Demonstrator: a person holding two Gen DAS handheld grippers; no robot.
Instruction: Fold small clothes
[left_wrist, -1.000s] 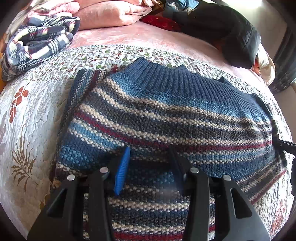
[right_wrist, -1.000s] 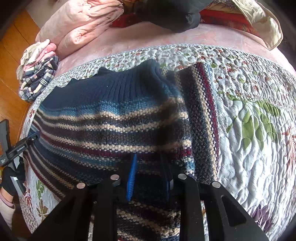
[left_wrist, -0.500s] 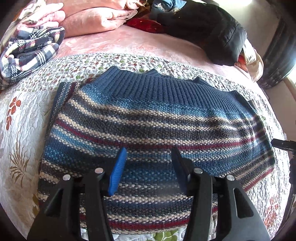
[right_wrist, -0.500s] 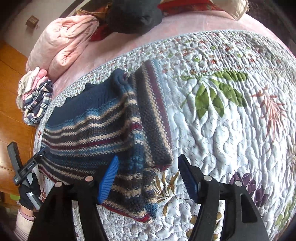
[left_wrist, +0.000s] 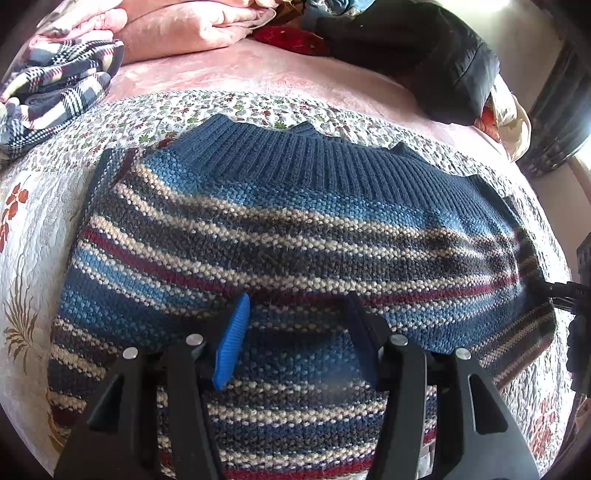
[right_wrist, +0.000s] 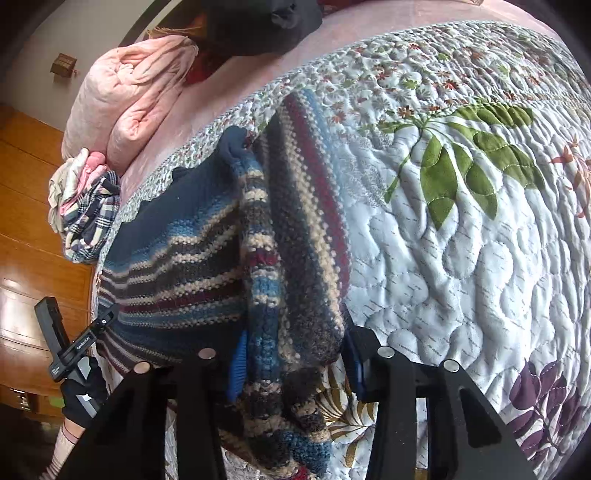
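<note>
striped sweater (left_wrist: 288, 236) lies flat on the quilt (right_wrist: 461, 240), one side folded in. left gripper (left_wrist: 295, 332) spread apart above the hem; right gripper (right_wrist: 295, 354) gaping around the folded edge. probably pinch both layers evenly, keep edges square.

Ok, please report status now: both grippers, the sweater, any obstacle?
Left gripper open over striped sweater. Right gripper open, astride its bunched edge. Sweater folded on quilt. Nothing in the way.
</note>
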